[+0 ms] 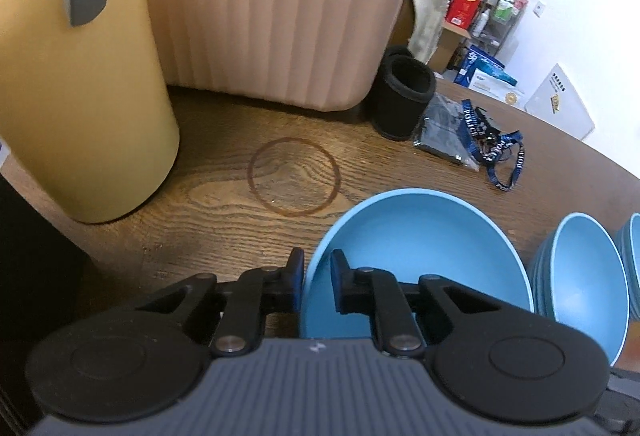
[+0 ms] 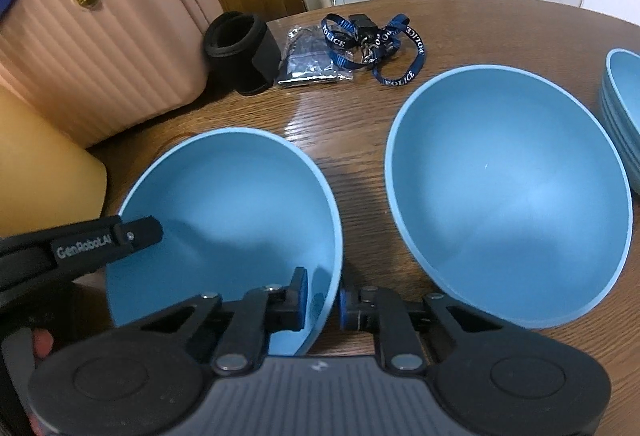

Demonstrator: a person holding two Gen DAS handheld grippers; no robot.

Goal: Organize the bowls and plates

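A light blue bowl (image 1: 420, 256) (image 2: 224, 215) rests on the brown wooden table (image 1: 224, 195). My left gripper (image 1: 318, 270) is shut on its left rim, one pad inside the wall and one outside. In the right wrist view my right gripper (image 2: 322, 292) is shut on the same bowl's near right rim, and one finger (image 2: 136, 232) of the left gripper reaches over the opposite edge. To the right sits a second blue bowl (image 2: 508, 187) (image 1: 584, 276), on top of a stack. Another stack of blue bowls (image 2: 624, 115) stands at the far right edge.
A pink ribbed case (image 1: 280, 7) (image 2: 100, 35) and a tall yellow container (image 1: 80, 95) stand behind and left of the held bowl. A black cylindrical sleeve (image 2: 240, 51), a small plastic bag (image 2: 312, 59) and a blue lanyard (image 2: 376, 47) lie further back. Boxes crowd the floor beyond.
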